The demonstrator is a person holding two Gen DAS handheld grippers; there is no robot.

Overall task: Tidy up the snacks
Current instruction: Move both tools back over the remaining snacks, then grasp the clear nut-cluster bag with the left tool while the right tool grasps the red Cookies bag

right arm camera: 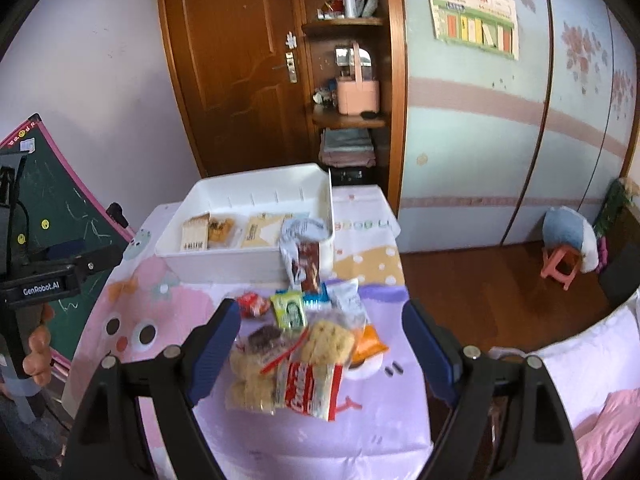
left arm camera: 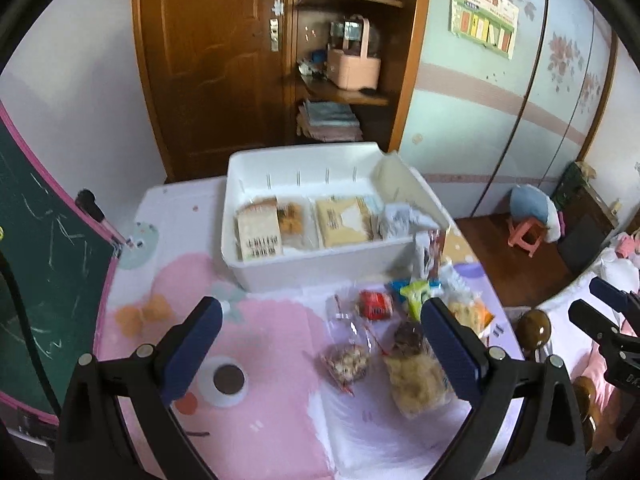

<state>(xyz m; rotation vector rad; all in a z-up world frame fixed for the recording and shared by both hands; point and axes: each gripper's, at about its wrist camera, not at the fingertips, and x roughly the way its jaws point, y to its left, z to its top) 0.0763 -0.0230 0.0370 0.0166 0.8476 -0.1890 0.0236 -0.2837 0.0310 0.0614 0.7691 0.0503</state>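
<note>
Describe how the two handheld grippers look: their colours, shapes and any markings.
Both grippers are alike: black angular frames with round silver screws, each carrying two flat fingers padded in dark blue. The left gripper and right gripper show this in their own views. On the left gripper's body, the right wrist view shows a white "GenRobot.AI" label and a bare hand on its handle.

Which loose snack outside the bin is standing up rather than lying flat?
The brown-and-white packet leaning upright against the white bin; the other loose packets lie flat.
</note>
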